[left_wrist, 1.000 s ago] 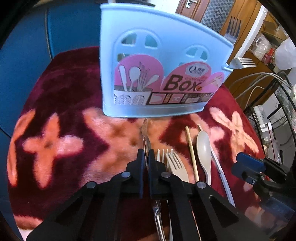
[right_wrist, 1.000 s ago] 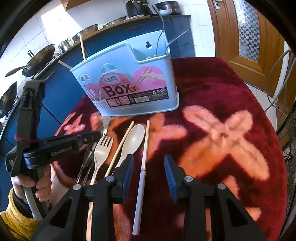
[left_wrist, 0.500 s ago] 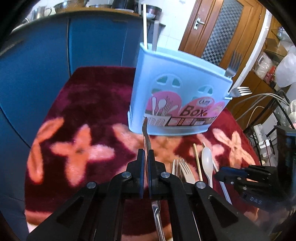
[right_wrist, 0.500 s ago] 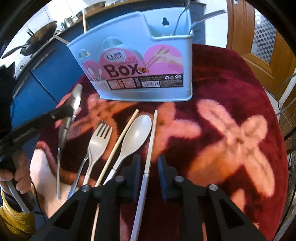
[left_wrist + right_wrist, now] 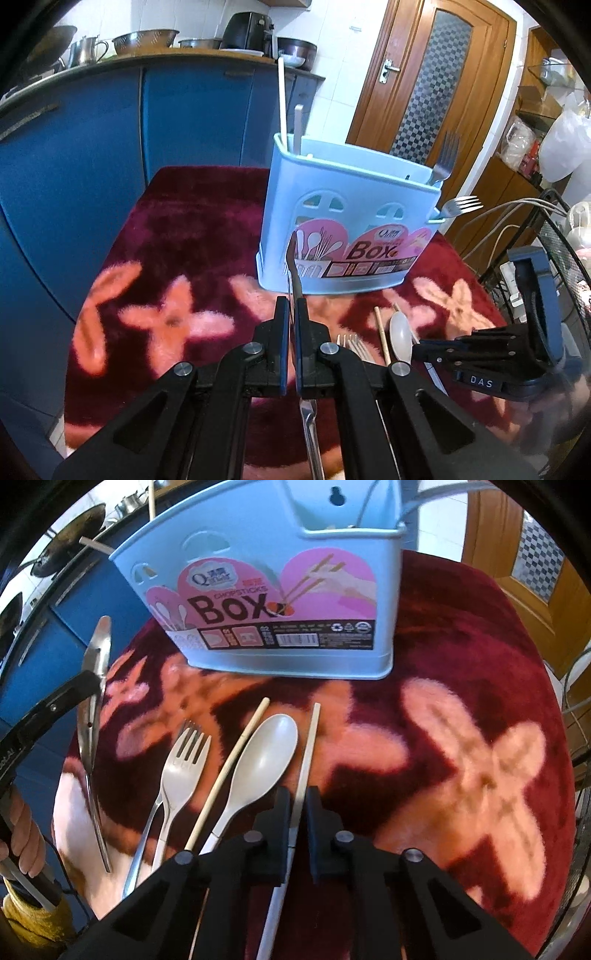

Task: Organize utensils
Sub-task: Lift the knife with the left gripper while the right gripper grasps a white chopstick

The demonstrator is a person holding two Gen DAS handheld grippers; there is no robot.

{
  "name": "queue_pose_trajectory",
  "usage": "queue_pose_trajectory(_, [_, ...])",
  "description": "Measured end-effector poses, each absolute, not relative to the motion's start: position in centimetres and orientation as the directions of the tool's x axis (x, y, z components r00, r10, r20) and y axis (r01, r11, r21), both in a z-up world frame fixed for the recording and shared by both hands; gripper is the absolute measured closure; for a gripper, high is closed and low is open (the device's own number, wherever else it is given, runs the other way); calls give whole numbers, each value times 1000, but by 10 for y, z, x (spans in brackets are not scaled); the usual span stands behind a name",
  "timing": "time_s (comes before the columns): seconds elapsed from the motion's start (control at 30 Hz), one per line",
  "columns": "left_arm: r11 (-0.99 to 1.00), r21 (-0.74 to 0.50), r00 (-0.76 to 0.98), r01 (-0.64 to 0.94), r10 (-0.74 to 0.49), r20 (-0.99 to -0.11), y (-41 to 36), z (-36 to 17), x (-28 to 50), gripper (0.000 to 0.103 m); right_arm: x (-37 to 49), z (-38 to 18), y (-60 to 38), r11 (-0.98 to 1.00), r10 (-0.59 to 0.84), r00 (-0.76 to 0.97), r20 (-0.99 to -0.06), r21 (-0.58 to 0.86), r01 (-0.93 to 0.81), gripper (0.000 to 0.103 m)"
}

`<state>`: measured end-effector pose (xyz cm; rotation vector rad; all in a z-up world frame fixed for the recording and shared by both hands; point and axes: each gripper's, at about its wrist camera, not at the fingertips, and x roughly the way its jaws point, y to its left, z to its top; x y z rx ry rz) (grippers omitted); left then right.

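pinching a metal knife (image 5: 294,275) in the left gripper (image 5: 291,325), blade raised clear of the red rug (image 5: 177,221) and aimed toward the blue utensil box (image 5: 347,229). closing the right gripper (image 5: 297,812) just now around a white chopstick (image 5: 308,746), pads pressing it while it is lying flat on the rug. leaving, beside it, a beige spoon (image 5: 267,751), a wooden chopstick (image 5: 236,760) and a beige fork (image 5: 184,764) unsorted. standing further back, the box holding forks (image 5: 445,158) and sticks already. judging the step: picking up two pieces at once. next, probably: lifting the chopstick, tipping both upright, dropping each into a compartment.
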<state>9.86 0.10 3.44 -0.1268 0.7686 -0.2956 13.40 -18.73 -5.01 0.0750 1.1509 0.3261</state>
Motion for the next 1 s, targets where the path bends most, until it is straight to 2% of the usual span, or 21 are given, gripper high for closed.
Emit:
queue_pose_trajectory(0.23, [950, -210, 716, 230, -312, -625, 0, 51, 88, 103, 116, -41, -217, 939, 344, 403, -848, 310, -150, 97])
queue_pose_trajectory(0.47, [947, -202, 743, 249, -321, -587, -2, 67, 81, 103, 91, -14, -243, 913, 399, 496, -771, 382, -141, 97])
queue_pose_trajectory(0.6, [950, -186, 720, 250, -311, -621, -6, 65, 83, 103, 81, -4, -246, 898, 425, 535, -730, 414, -149, 97])
queue_pose_trajectory(0.8, [950, -175, 626, 257, -302, -719, -17, 42, 92, 103, 72, -5, -247, 879, 456, 553, -697, 449, -159, 97])
queue_pose_trajectory(0.87, [951, -180, 587, 252, -298, -752, -18, 31, 98, 99, 69, -7, -248, 875, 464, 552, -693, 457, -161, 97])
queue_pose_trajectory(0.93, [953, -180, 559, 244, -290, -777, -19, 21, 103, 81, 68, -10, -247, 872, 468, 552, -690, 462, -162, 97])
queue_pose_trajectory(1.0, [957, -172, 543, 232, -274, -793, -19, 13, 109, 77, 68, -12, -247, 870, 471, 551, -689, 465, -163, 97])
